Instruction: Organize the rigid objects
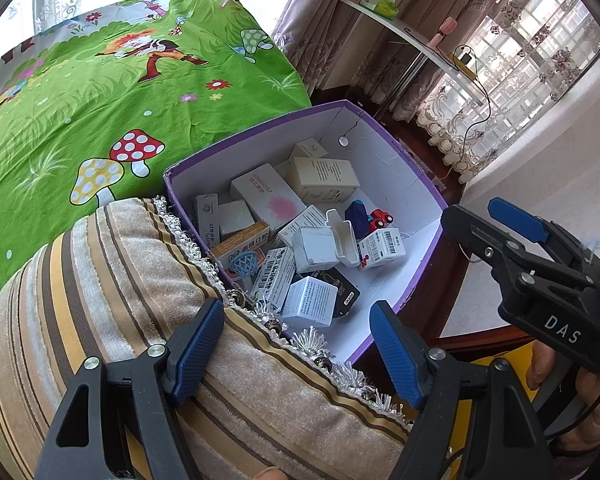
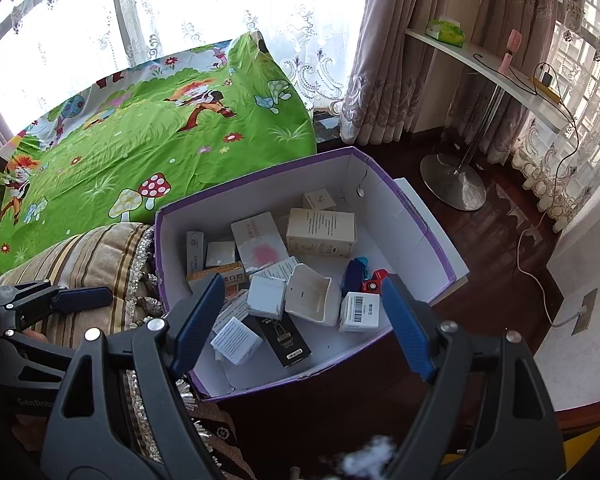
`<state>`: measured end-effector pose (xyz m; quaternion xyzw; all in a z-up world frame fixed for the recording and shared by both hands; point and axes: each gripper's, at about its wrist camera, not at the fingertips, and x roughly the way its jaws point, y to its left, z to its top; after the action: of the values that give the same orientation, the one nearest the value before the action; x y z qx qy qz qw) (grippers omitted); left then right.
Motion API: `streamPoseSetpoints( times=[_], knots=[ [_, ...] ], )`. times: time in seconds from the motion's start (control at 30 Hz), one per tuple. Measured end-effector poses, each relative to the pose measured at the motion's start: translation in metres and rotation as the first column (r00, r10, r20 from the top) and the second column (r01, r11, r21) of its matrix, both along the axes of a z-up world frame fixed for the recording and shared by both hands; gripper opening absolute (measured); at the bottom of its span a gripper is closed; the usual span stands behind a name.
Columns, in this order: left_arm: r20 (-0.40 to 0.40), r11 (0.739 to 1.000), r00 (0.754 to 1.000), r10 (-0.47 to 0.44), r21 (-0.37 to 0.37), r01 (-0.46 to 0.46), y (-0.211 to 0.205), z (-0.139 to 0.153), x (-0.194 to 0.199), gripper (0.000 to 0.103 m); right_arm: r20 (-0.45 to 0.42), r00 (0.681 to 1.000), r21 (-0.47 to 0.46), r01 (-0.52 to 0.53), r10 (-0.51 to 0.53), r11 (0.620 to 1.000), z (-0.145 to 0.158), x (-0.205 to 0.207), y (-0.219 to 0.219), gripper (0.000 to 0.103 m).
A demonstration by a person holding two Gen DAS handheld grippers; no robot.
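Note:
A purple cardboard box (image 1: 384,148) (image 2: 404,216) with a white inside holds several small cartons. Among them are a red toy car (image 1: 382,218) (image 2: 374,280), a blue toy hoop (image 1: 244,264), a white open plastic case (image 2: 308,294) and a black carton (image 2: 284,336). My left gripper (image 1: 296,352) is open and empty, over the striped cushion at the box's near left corner. My right gripper (image 2: 304,324) is open and empty above the near part of the box. It also shows in the left wrist view as the right gripper (image 1: 496,224), beside the box's right corner.
A striped cushion (image 1: 120,280) with a tassel fringe lies against the box's left side. Behind it spreads a green cartoon bed sheet (image 2: 140,148). A white shelf (image 2: 480,56) on a chrome stand (image 2: 454,184) is at the right, with a cable on the dark floor.

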<state>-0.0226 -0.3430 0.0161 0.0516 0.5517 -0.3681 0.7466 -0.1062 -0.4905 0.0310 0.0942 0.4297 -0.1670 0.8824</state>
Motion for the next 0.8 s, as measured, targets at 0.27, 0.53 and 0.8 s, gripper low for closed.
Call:
streamPoseSetpoints(
  times=[0.27, 0.53, 0.8],
  knots=[
    [-0.007, 1.0, 1.0, 0.006, -0.004, -0.006, 0.0006, -0.0009, -0.0001, 0.076, -0.002, 1.0, 0.002, 0.001, -0.001, 1.0, -0.001, -0.0012, 0.0003, 0.083],
    [-0.01, 1.0, 1.0, 0.007, -0.005, -0.007, 0.0007, -0.0017, -0.0005, 0.076, -0.003, 1.0, 0.008, 0.001, -0.001, 1.0, -0.0021, -0.0022, 0.0002, 0.083],
    [-0.014, 1.0, 1.0, 0.004, -0.007, -0.004, 0.0003, -0.0016, -0.0005, 0.077, -0.006, 1.0, 0.011, 0.001, -0.001, 1.0, -0.0039, -0.0027, 0.0003, 0.083]
  ],
)
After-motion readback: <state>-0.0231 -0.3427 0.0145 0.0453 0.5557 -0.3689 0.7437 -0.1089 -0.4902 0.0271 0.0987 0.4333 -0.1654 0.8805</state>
